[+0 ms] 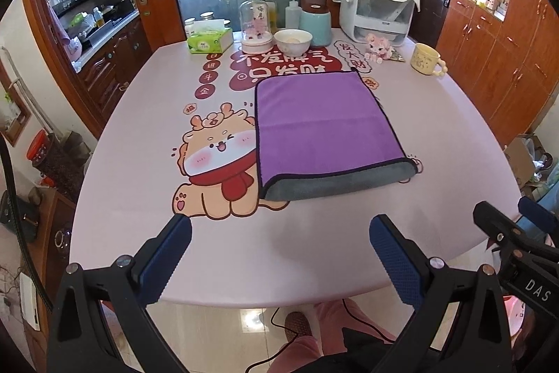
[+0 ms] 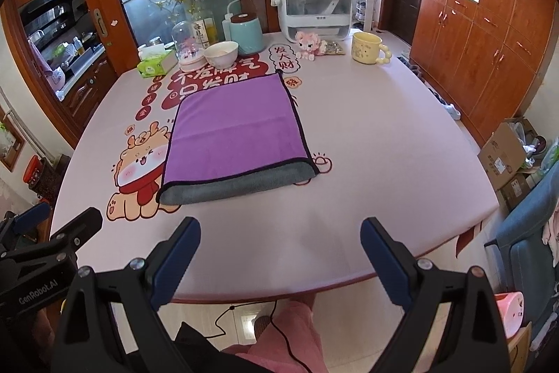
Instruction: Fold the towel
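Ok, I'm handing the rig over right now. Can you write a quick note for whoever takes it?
Left gripper: open, empty, held above the table's near edge.
Right gripper: open, empty, beside the left one.
Purple microfibre towel with grey underside: flat mid-table on the pink cartoon-print tablecloth, apart from both grippers.
Done: it looks folded once, with a grey layer showing along its near edge.
Left: probably another fold, if a smaller bundle is wanted.

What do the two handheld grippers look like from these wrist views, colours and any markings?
Both are black plastic frames with silver screw heads. The left gripper and right gripper each carry two fingers faced with textured dark-blue pads. White lettering reads "DAS" on one body, "GenRobot.AI" on the other. A thin black cable hangs below.
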`<state>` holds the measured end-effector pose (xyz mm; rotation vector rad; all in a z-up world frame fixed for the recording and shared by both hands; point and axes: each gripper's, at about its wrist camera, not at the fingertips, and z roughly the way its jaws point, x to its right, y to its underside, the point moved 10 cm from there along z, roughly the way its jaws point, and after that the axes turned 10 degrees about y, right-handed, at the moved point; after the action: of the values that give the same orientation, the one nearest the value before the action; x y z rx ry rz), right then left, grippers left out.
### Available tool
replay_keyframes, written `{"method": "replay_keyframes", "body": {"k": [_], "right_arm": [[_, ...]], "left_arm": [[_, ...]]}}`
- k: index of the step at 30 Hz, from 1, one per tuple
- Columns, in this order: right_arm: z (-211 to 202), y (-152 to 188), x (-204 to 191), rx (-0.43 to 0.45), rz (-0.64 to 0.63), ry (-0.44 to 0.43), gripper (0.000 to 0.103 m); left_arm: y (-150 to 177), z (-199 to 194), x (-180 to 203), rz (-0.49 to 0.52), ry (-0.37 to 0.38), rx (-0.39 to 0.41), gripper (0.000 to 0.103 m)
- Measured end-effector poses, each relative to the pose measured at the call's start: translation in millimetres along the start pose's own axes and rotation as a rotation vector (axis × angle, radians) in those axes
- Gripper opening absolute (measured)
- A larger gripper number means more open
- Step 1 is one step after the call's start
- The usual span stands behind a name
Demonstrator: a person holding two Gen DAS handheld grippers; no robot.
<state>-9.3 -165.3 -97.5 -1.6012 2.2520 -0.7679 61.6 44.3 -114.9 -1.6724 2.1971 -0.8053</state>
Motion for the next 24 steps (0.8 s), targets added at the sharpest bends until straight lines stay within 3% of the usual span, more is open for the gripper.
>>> {"method": "replay_keyframes", "body": {"k": [11,24], "right_arm": [[32,-36,-3,0.063,-0.075,-0.091,0.093],[102,-59,-15,0.008,-0.182,-0.227,0.090]], "left_arm": [[-24,37,-20,-0.040,-0.057,-0.037,0.101],[-52,122,-29,-0.009,-0.031,-0.142,0.101]]}}
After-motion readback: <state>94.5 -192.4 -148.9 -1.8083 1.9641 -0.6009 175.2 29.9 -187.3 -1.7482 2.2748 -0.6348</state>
